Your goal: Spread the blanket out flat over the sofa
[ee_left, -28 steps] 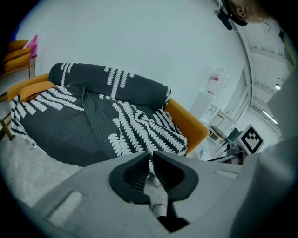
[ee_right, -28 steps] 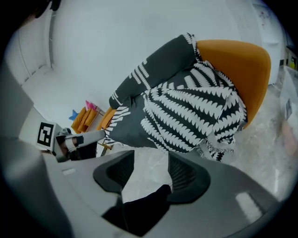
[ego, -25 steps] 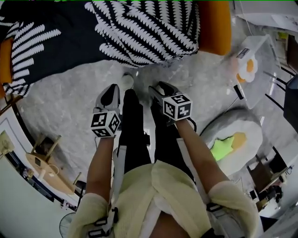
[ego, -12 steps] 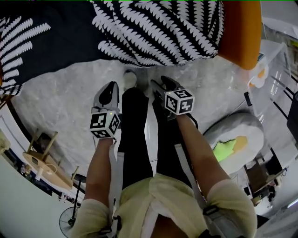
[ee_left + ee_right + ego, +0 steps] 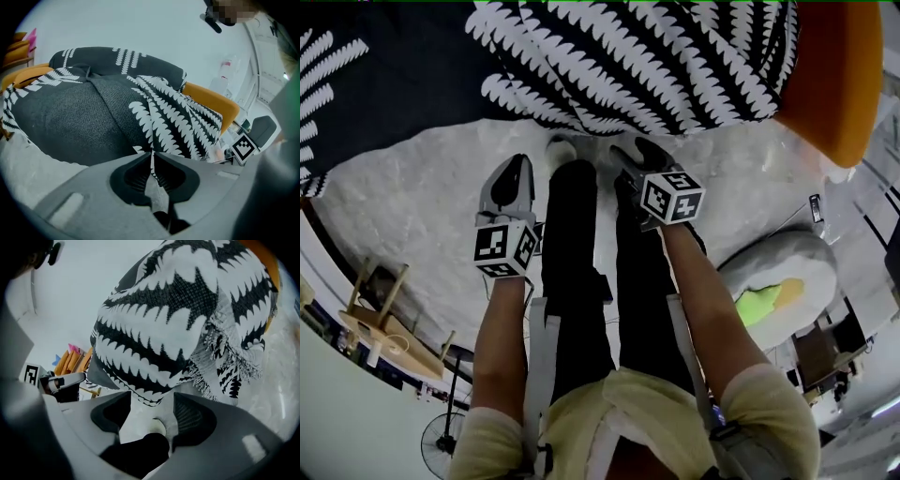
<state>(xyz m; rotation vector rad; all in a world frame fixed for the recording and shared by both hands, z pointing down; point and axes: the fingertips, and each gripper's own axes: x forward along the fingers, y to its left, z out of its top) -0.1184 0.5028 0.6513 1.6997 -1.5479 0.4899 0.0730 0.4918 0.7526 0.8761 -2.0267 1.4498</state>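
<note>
The black-and-white patterned blanket [image 5: 628, 66] lies draped over the orange sofa [image 5: 830, 84], and its fringed edge hangs down to the rug. The left gripper view faces its dark knit side [image 5: 93, 117], the right gripper view its zigzag side [image 5: 178, 319]. My left gripper [image 5: 514, 167] hangs in front of the sofa beside the person's leg, with its jaws [image 5: 151, 159] shut on nothing. My right gripper [image 5: 639, 150] hovers just short of the blanket's edge. Its jaws [image 5: 152, 408] stand open, have just been opening, and hold nothing.
A pale shaggy rug [image 5: 422, 206] covers the floor before the sofa. The person's black-clad legs [image 5: 581, 253] stand between the grippers. A large sushi-shaped cushion [image 5: 778, 291] lies at the right. A wooden stool [image 5: 380, 323] and a fan [image 5: 441, 441] stand at the lower left.
Both grippers have sunk lower in front of the sofa. The head view has shifted, so the blanket and sofa fill more of the top and the right-hand clutter has slid out.
</note>
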